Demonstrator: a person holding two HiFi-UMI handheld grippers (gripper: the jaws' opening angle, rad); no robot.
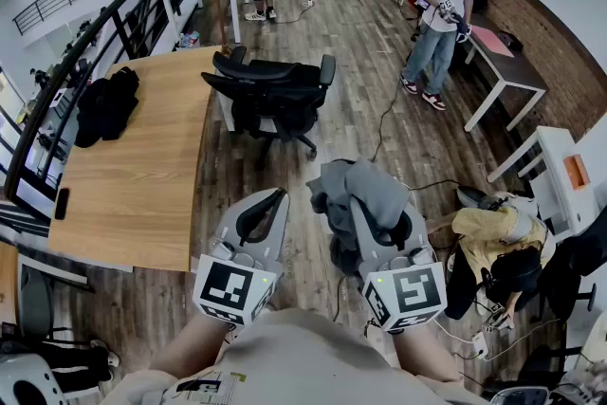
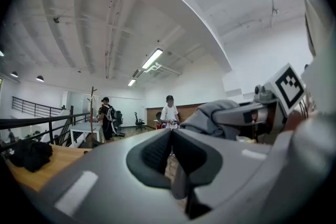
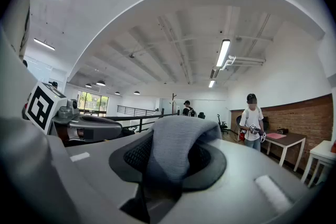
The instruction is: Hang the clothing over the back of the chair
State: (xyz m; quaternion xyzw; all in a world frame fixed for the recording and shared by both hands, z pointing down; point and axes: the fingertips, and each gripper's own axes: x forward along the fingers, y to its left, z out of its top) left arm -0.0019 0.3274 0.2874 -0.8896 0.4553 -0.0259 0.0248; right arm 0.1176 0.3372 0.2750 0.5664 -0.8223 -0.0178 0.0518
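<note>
Right claw (image 3: 173,162): closed on the grey garment (image 1: 358,183), with fabric bunched between the pads and draped over the tips, held above the wood floor (image 1: 379,62).
Left claw (image 2: 171,148): pads together, nothing between them, alongside the right claw.
Black office chair (image 1: 275,92): ahead, apart from the garment, beside the wooden bench (image 1: 142,166).
</note>
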